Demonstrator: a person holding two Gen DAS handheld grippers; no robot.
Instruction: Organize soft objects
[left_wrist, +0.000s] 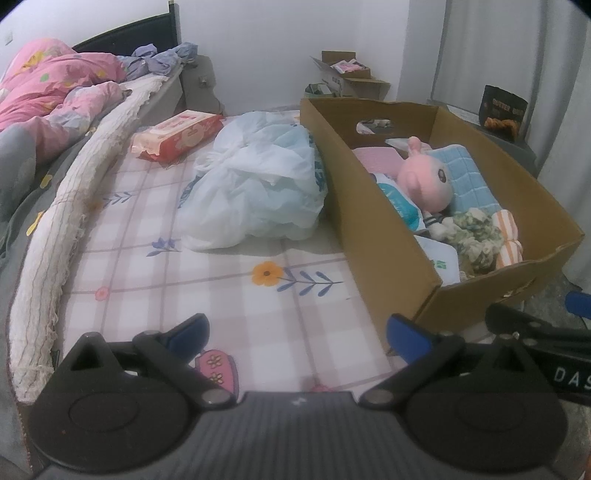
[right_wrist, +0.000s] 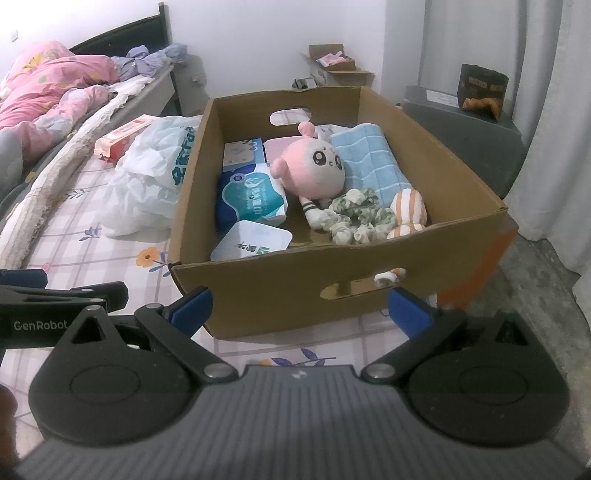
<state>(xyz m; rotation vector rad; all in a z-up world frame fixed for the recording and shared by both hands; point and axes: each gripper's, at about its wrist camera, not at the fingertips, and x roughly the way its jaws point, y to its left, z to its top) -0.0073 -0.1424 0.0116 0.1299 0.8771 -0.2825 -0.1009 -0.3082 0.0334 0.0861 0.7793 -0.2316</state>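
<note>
A cardboard box (right_wrist: 288, 295) stands on the bed's checked sheet; it also shows in the left wrist view (left_wrist: 373, 206). Inside lie a pink plush doll (right_wrist: 314, 166), a blue folded towel (right_wrist: 369, 162), a green-white scrunchie (right_wrist: 354, 216), an orange-striped soft toy (right_wrist: 408, 212) and tissue packs (right_wrist: 255, 195). A crumpled white plastic bag (left_wrist: 258, 184) lies left of the box. My left gripper (left_wrist: 297, 332) is open and empty above the sheet. My right gripper (right_wrist: 299, 306) is open and empty in front of the box's near wall.
A red wet-wipes pack (left_wrist: 177, 134) lies behind the bag. A pink quilt (left_wrist: 48, 92) and a rolled mat (left_wrist: 74, 206) lie along the left. A dark stand (right_wrist: 461, 136) with a black bag is to the right. More boxes (left_wrist: 347, 77) stand by the wall.
</note>
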